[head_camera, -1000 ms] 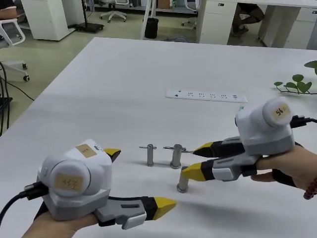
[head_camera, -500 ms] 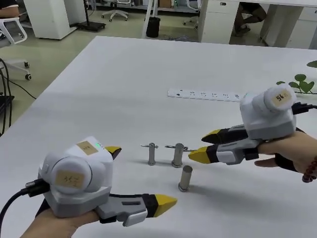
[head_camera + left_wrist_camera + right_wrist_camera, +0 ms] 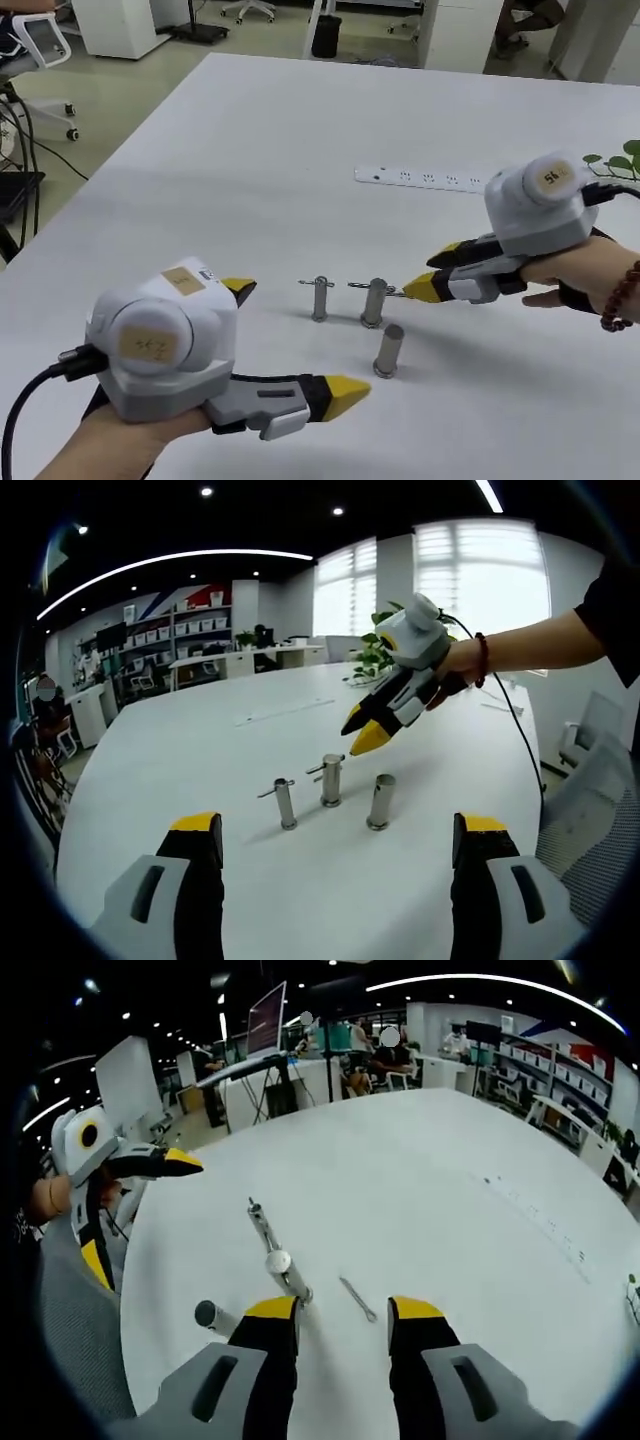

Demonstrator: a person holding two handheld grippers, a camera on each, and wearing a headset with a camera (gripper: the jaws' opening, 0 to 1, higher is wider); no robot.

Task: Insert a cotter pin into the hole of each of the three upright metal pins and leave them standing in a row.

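1. White table (image 3: 250, 150): broad, pale top. Beyond its far edge there is office floor with chairs and cabinets.
2. Left gripper (image 3: 295, 340): low at the near left, jaws spread wide with nothing between them. In the left gripper view all three pins stand ahead, framed between the two tips and well apart from them.
3. Right gripper (image 3: 432, 272): reaches in from the right. Its jaws are parted by a narrow gap and grasp nothing. The tips point at the middle pin, and the lower tip is just beside it.
4. Power strip (image 3: 430, 180): lies flat, well behind the pins. A plant (image 3: 622, 158) sits at the right edge. Neither blocks the pins.
5. Three upright metal pins, mid-table. The left pin (image 3: 320, 298) and middle pin (image 3: 373, 302) stand side by side, each with a cotter pin (image 3: 306, 283) across its head. The third pin (image 3: 388, 350) stands nearer, out of line, with nothing through its top.
6. Loose cotter pin (image 3: 357, 1300): thin, it seems to lie on the table just ahead of the right jaws. It sits between their tips, apart from the middle pin, and is not gripped.
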